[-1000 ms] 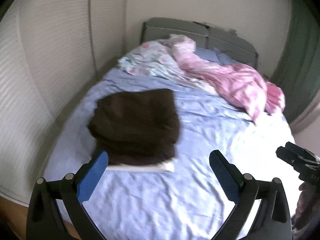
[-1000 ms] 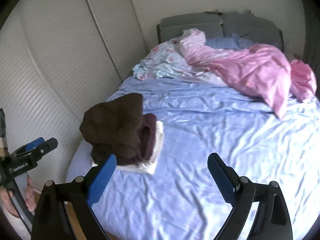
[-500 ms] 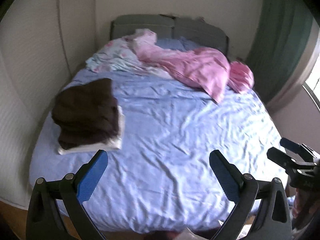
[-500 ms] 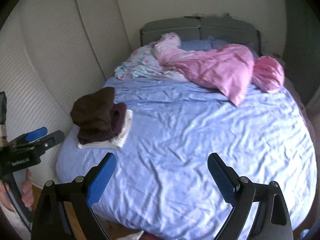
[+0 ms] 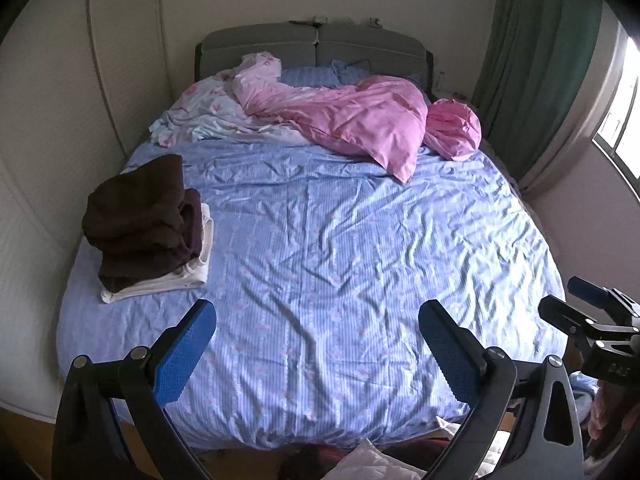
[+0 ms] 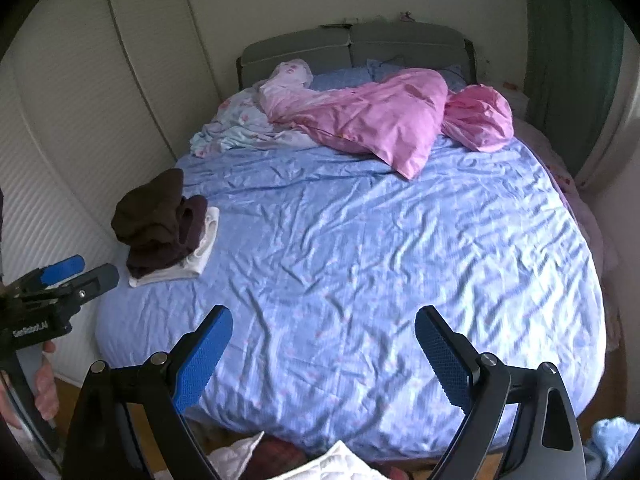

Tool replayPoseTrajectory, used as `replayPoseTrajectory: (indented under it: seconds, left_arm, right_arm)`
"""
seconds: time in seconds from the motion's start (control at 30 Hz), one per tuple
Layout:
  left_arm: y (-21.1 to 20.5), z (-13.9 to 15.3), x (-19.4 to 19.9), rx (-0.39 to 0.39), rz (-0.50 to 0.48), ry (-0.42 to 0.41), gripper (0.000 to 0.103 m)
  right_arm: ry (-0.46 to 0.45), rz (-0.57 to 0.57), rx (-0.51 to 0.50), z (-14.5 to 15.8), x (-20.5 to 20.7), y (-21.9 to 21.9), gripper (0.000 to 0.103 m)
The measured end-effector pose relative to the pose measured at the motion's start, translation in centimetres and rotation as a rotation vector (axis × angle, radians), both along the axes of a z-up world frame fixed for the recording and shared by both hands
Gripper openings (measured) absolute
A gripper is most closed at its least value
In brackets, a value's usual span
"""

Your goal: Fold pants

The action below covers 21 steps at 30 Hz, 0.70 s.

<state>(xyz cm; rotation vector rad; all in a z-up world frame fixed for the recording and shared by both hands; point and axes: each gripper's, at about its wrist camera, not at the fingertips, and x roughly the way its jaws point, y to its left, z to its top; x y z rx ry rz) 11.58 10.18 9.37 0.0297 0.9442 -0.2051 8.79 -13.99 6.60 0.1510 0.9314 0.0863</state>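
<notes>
Brown pants: the folded dark pair (image 5: 140, 216) lay on top of a small stack at the bed's left edge, over a plum-coloured folded piece (image 5: 194, 220) and a white one (image 5: 160, 282) at the bottom.
Stack: it sat close to the side of the mattress nearest the white wardrobe doors (image 6: 72, 152), and the top fold looked humped rather than flat.
Left tongs: the left tongs (image 5: 318, 342) hung over the foot of the bed with the blue pads wide apart, holding nothing.
Right tongs: the right tongs (image 6: 324, 346) were likewise spread and empty, well apart from the stack.
Bed: the blue sheet (image 5: 360, 240) was creased all over; a pink duvet (image 5: 360, 120) and a floral cloth (image 5: 200, 120) were bunched up by the grey headboard (image 5: 312, 46).
Floor: more laundry (image 6: 340, 460) showed below the foot of the bed, too cut off to name.
Risk: the humped top layer could slide off or spring open, I judged, since nothing pressed it down and it sat near the edge.
Second risk: reaching for the floor pile could drag the sheet and tip the stack.
Change: a second ago the left tongs were just in front of the brown pants; both pairs had since pulled back to the foot, so the whole bed came into view.
Unchanged: the stack itself had not shifted.
</notes>
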Motion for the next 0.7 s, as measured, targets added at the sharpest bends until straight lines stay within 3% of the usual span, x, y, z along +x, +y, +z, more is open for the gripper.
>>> replayPoseTrajectory:
  seconds: [0.7]
  left_arm:
    - [-1.6,3.0,-2.1,0.057,0.026,-0.100,0.103]
  right_arm:
    - [-0.061,-0.031,-0.010,2.0,-2.1,-3.0,0.093]
